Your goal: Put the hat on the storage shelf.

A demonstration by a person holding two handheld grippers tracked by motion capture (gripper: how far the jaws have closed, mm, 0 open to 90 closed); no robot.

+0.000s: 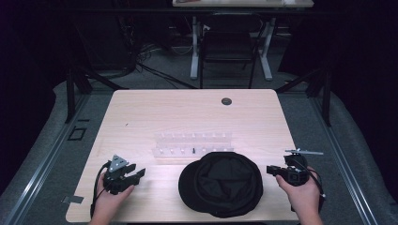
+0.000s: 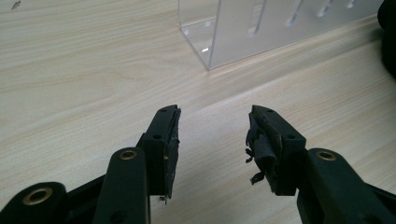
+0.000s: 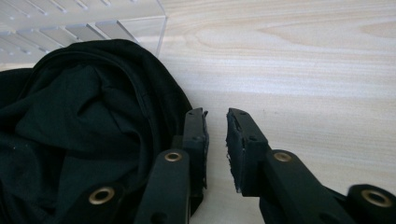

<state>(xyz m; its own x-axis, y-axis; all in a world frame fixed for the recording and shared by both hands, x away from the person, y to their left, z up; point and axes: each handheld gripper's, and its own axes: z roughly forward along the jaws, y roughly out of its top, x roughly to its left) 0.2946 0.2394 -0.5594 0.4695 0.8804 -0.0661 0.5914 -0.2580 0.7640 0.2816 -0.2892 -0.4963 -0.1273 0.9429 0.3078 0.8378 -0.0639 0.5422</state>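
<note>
A black cap lies upside down, hollow up, near the table's front edge. Behind it stands a clear acrylic rack with slots. My left gripper rests at the front left, well apart from the cap, pointing right. Its jaws stand wide open over bare wood in the left gripper view, with the rack's corner ahead. My right gripper sits just right of the cap and points at it. A narrow gap holds nothing, and its left jaw lies against the cap's edge.
The wooden table has a round cable hole at the back. One small dark peg stands in the rack's front row. A black chair and desk legs stand beyond the table's far edge.
</note>
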